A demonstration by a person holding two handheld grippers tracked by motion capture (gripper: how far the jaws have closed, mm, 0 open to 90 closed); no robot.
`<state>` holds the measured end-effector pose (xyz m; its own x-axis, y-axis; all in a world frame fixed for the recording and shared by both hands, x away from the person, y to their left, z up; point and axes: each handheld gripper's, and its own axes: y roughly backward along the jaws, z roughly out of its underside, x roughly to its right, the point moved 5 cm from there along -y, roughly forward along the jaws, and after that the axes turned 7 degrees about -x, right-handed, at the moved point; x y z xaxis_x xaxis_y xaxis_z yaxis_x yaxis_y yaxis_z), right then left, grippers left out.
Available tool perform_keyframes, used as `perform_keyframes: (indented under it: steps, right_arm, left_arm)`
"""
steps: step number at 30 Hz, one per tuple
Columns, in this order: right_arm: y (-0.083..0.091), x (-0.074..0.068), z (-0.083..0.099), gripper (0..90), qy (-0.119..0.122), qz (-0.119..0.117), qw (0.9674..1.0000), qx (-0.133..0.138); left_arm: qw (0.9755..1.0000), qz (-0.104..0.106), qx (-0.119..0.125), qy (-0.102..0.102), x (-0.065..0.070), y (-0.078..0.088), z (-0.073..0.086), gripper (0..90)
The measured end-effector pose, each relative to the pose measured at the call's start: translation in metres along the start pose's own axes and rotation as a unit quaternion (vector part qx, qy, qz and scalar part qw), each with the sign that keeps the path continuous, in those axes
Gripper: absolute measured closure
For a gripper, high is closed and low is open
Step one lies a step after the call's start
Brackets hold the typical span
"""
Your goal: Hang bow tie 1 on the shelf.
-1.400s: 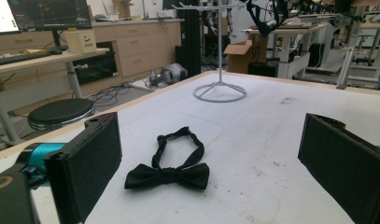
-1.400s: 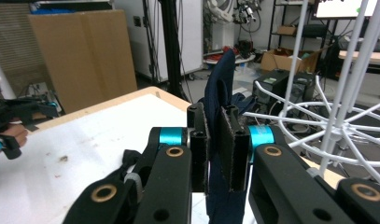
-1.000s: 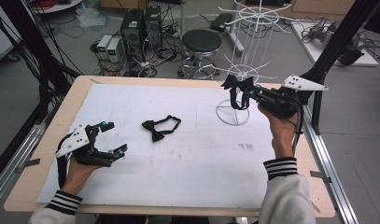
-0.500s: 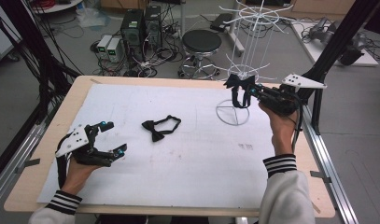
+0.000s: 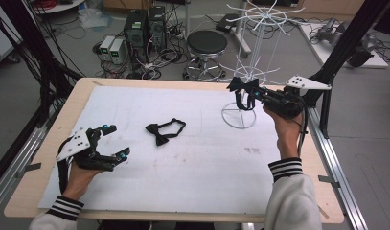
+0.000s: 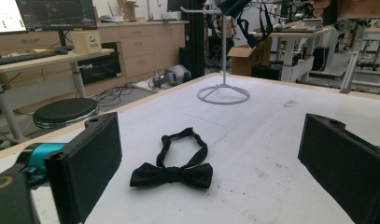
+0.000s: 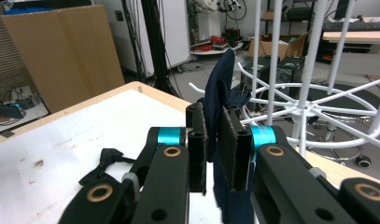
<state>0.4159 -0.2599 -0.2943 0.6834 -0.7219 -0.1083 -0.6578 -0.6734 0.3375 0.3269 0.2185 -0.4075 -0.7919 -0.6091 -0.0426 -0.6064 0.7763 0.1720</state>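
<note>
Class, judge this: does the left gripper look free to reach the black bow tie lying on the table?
Probably yes: the left gripper stands open, facing the black bow tie, with bare table between them.

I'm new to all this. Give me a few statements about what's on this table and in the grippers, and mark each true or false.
1. The right gripper pinches a dark bow tie next to the white wire stand. True.
2. The left gripper holds the other bow tie. False: its jaws stand open and empty, apart from it.
3. A black bow tie lies flat on the white table cover. True.
4. The wire stand lies on its side. False: it stands upright on its ring base.
</note>
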Motion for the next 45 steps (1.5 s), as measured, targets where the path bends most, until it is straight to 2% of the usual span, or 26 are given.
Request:
perform_keyframes:
  steps: [2, 5, 8, 12, 16, 18, 20, 22, 26, 29, 35, 45]
  right_arm:
    - [-0.002, -0.001, 0.0, 77.9, -0.006, -0.004, 1.0, -0.003]
    - [-0.005, -0.001, 0.001, 74.6, -0.003, 0.004, 0.9999, -0.009]
    - [-0.005, -0.002, 0.0, 75.4, 0.001, 0.005, 1.0, -0.007]
    - [-0.005, -0.003, 0.0, 70.1, -0.004, 0.003, 1.0, -0.005]
    - [-0.004, -0.003, -0.001, 57.0, -0.007, 0.008, 0.9999, 0.002]
    - [-0.004, -0.005, -0.002, 44.8, -0.003, 0.015, 0.9999, 0.008]
    - [-0.003, -0.006, -0.004, 38.7, -0.002, 0.018, 0.9997, 0.015]
    - [-0.003, -0.006, -0.005, 25.1, -0.002, 0.038, 0.999, 0.023]
    - [0.004, -0.007, -0.007, 11.7, -0.002, 0.064, 0.9973, 0.036]
    - [0.011, -0.012, -0.009, 10.8, 0.01, 0.064, 0.9964, 0.055]
    - [0.022, -0.027, -0.003, 10.5, 0.029, 0.048, 0.9958, 0.072]
    - [0.028, -0.053, 0.021, 10.5, 0.053, 0.038, 0.9933, 0.095]
  left_arm:
    - [1.0, 0.0, -0.001, -0.001, 0.0, 0.0, 0.0, 6.6]
    - [1.0, 0.0, -0.002, -0.003, 0.001, 0.0, 0.0, 6.6]
    - [1.0, -0.001, -0.002, -0.001, 0.001, 0.001, 0.0, 6.6]
    - [1.0, -0.001, -0.002, -0.002, 0.0, 0.001, 0.0, 6.6]
    - [1.0, 0.0, -0.004, -0.002, 0.001, 0.0, 0.0, 6.6]
    - [1.0, 0.0, -0.004, -0.001, 0.001, -0.001, 0.0, 6.6]
    - [1.0, 0.001, -0.004, -0.002, 0.001, -0.001, 0.0, 6.6]
    - [1.0, 0.001, -0.005, -0.002, 0.001, -0.001, 0.0, 6.6]
    - [1.0, 0.0, -0.004, -0.002, 0.001, -0.001, 0.0, 6.6]
    - [1.0, -0.001, -0.004, -0.002, 0.001, -0.001, 0.0, 6.6]
    - [1.0, -0.002, -0.006, 0.001, 0.002, -0.003, 0.0, 6.6]
    - [1.0, -0.005, -0.009, -0.001, 0.002, -0.005, -0.003, 6.6]
